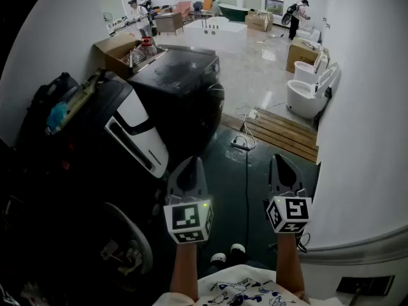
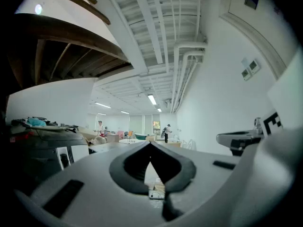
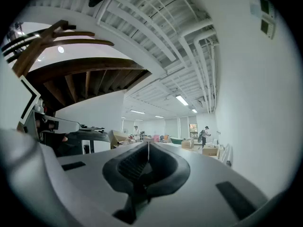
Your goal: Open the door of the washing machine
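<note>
The washing machine (image 1: 95, 145) stands at the left of the head view: a black front loader with a white control panel (image 1: 137, 129) and a round door rim (image 1: 131, 244) low on its front. Both grippers are held level over the dark floor, to the right of the machine and apart from it. My left gripper (image 1: 191, 162) is shut with nothing in it, its tips meeting (image 2: 150, 144). My right gripper (image 1: 278, 161) is also shut and empty (image 3: 148, 143). The machine shows at the left of the left gripper view (image 2: 47, 148) and of the right gripper view (image 3: 90, 143).
A second black machine (image 1: 182, 75) stands beyond the first, with cardboard boxes (image 1: 118, 50) behind it. A wooden pallet (image 1: 284, 132), loose cables (image 1: 245, 139) and white toilets (image 1: 309, 94) lie ahead to the right. A white wall (image 1: 370, 139) runs along the right. People stand far off.
</note>
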### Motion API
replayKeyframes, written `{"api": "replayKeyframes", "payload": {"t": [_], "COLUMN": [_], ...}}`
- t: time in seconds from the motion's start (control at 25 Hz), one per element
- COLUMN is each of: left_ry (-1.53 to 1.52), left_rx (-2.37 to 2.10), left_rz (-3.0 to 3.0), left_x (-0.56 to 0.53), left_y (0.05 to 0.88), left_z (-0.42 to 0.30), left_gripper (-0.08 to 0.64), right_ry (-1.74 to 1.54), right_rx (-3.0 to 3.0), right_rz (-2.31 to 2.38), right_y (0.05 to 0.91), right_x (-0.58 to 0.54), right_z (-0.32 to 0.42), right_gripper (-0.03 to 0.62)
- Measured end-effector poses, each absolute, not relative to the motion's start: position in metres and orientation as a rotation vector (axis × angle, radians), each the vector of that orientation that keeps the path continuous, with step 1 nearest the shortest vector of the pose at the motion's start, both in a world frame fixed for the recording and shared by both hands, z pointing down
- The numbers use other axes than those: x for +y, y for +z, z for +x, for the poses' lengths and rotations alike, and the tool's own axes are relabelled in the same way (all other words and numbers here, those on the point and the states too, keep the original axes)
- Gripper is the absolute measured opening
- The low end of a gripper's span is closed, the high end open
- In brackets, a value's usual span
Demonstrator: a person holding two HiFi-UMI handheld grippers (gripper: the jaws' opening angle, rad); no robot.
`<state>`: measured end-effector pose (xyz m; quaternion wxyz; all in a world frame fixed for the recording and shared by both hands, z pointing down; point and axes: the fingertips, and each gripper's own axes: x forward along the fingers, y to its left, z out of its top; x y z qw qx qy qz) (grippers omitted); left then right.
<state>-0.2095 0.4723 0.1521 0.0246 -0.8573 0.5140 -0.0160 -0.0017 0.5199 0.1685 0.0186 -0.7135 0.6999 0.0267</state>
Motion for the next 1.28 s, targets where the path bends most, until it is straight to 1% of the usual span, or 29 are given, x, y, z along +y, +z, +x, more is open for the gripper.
{"api": "replayKeyframes", "payload": {"t": [0.72,0.76,0.8,0.84,1.28], "left_ry": [-0.062,-0.065,-0.067,-0.07,-0.079], "left_rx": [1.604,1.606,1.61,1.614,1.7], "left_rz": [-2.646,-2.645,-2.643,-2.641,-2.603], "left_x": [0.466,0.465,0.463,0.462,0.44], "left_y": [0.159,0.16,0.161,0.162,0.174], "left_z": [-0.188,-0.185,-0.182,-0.18,-0.156], "left_gripper": [0.003,0.003,0.003,0.002,0.003], "right_ry": [0.084,0.079,0.071,0.062,0.028], "right_rx": [2.219,2.232,2.249,2.265,2.297], "right_rz": [-2.157,-2.142,-2.124,-2.108,-2.076], "right_y": [0.177,0.178,0.179,0.18,0.193], "right_x": [0.515,0.513,0.51,0.507,0.474], "right_z": [0.013,0.014,0.014,0.015,0.051], "right_gripper": [0.022,0.047,0.141,0.19,0.206]}}
